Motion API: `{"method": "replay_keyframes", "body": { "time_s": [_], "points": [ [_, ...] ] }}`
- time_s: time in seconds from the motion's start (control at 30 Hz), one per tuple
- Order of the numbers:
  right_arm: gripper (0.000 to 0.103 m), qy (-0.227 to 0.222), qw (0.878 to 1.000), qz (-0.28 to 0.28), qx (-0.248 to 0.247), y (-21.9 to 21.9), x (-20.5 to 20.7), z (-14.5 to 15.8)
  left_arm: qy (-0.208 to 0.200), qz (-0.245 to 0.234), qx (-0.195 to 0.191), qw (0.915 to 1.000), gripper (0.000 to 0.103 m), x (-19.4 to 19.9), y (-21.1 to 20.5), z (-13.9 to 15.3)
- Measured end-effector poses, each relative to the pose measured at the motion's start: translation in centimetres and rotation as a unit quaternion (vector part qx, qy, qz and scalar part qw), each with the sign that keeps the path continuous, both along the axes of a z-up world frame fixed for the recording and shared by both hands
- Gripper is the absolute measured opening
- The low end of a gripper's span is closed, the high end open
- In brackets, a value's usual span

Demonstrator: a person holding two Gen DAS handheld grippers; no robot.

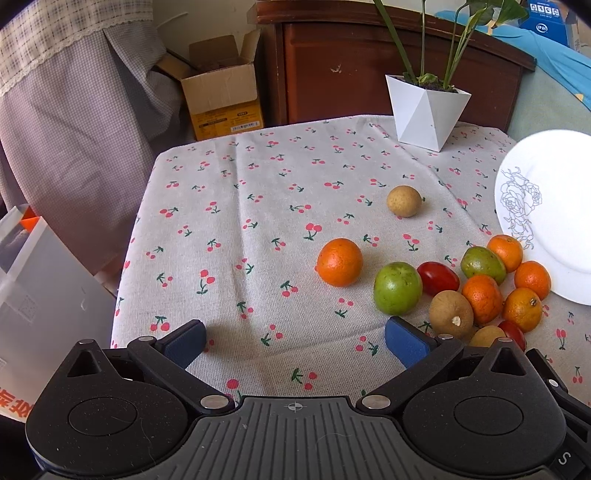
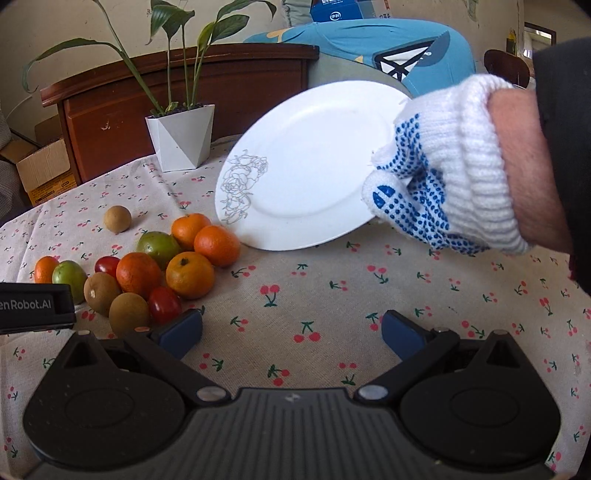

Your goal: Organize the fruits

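Both the left claw and right claw gape empty, fruit pile between them.

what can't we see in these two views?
- Plate: left view, right part cut off by the frame edge.
- Plate right rim: right view, covered by the gloved hand.
- Fruit pile, left end: right view, hidden behind the left gripper.
- Plant top: left view, cropped.

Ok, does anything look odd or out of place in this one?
Yes: a gloved hand holds the white plate tilted, its lower edge beside the fruit pile. Both grippers are open and empty.
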State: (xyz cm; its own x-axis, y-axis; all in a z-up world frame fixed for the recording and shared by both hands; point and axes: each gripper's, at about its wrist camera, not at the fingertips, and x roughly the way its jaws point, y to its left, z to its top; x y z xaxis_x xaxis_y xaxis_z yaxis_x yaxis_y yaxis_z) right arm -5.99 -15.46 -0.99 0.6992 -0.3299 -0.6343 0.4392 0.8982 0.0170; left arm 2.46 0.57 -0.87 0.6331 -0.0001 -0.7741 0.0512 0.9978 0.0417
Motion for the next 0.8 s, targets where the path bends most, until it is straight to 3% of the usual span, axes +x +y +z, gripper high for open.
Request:
{"method": "replay_keyframes", "body": {
  "time_s": [0.8],
  "points": [
    [0.102, 0.000, 1.000, 0.000, 0.001, -0.03, -0.06, 0.04, 0.025, 0.009, -0.002, 0.9997, 0.103, -0.55, 0.13, 0.28]
  ]
}}
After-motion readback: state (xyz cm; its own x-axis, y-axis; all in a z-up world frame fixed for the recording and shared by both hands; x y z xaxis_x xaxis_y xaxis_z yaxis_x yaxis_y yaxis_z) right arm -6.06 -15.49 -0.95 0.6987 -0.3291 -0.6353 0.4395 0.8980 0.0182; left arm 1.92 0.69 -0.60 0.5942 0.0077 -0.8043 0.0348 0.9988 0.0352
